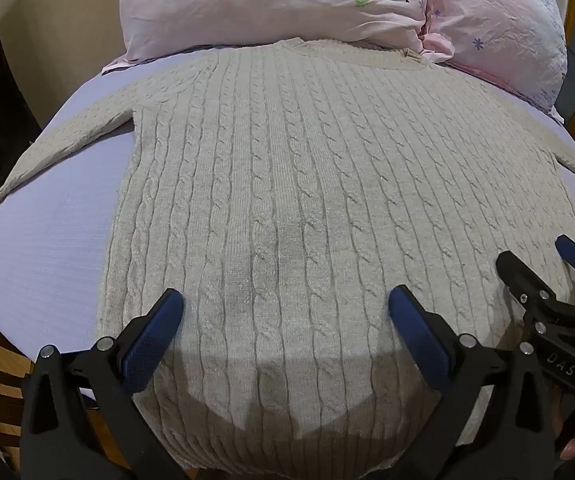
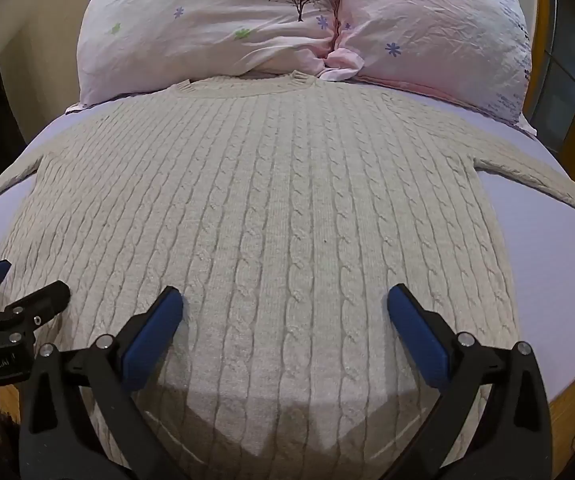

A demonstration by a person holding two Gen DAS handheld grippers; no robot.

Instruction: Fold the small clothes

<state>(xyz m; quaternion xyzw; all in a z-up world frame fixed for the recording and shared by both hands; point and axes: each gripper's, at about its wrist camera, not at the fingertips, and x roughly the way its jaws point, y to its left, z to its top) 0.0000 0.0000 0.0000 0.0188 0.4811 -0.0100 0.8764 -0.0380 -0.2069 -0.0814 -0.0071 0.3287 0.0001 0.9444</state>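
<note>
A cream cable-knit sweater (image 1: 287, 184) lies flat on a lilac bed sheet (image 1: 47, 232), collar at the far end, both sleeves spread sideways. It also fills the right wrist view (image 2: 279, 208). My left gripper (image 1: 285, 304) is open and empty above the sweater's lower left part. My right gripper (image 2: 283, 304) is open and empty above the lower middle. The right gripper also shows at the right edge of the left wrist view (image 1: 543, 268), and the left gripper at the left edge of the right wrist view (image 2: 23, 280).
Two pink flowered pillows (image 2: 215, 28) (image 2: 439, 28) lie at the head of the bed behind the collar. A wooden bed frame (image 2: 567, 400) runs along the sides. A cream wall (image 1: 59, 32) stands at the far left.
</note>
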